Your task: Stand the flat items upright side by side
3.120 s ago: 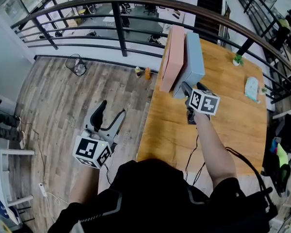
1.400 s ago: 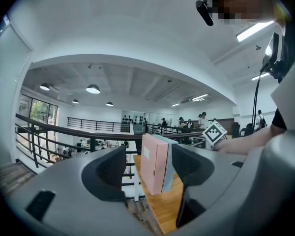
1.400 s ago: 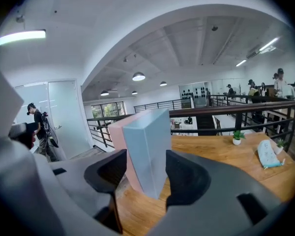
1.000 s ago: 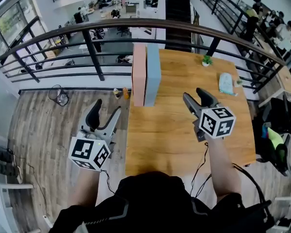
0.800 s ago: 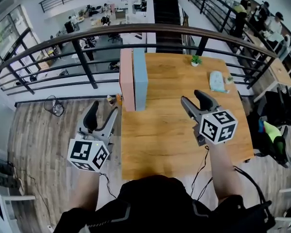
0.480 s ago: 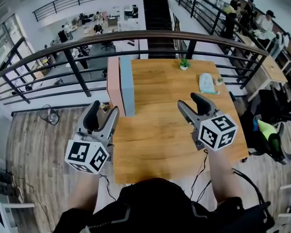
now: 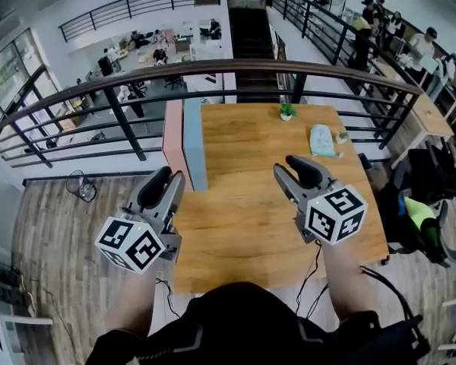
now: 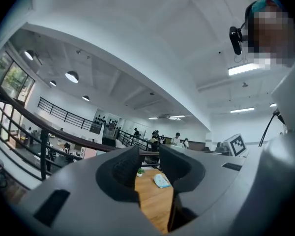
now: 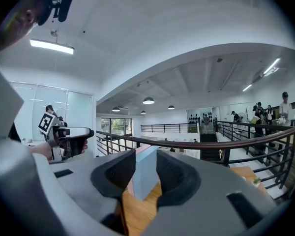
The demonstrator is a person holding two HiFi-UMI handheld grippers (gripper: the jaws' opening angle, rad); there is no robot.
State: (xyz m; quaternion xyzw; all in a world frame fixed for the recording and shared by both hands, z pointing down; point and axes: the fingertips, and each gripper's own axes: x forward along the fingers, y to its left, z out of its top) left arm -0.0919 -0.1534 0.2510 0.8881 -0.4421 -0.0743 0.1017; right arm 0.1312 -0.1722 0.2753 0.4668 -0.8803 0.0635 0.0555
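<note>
A pink flat item and a blue flat item stand upright, side by side and touching, at the left edge of the wooden table. My left gripper hovers at the table's near-left edge, short of the two items. Its jaws are closing with nothing between them. My right gripper hangs over the table's middle right, also closing on nothing. In the right gripper view the blue item shows beyond the jaws' gap, with the pink item behind it. Both grippers are apart from the items.
A dark curved railing runs behind the table. A small potted plant and a light-blue pouch sit at the far right of the table. A dark chair stands to the right. Wooden floor lies left of the table.
The right gripper has drawn back from the blue item toward me. The left gripper has come up to the table's edge. Both pairs of jaws stand narrower than before.
</note>
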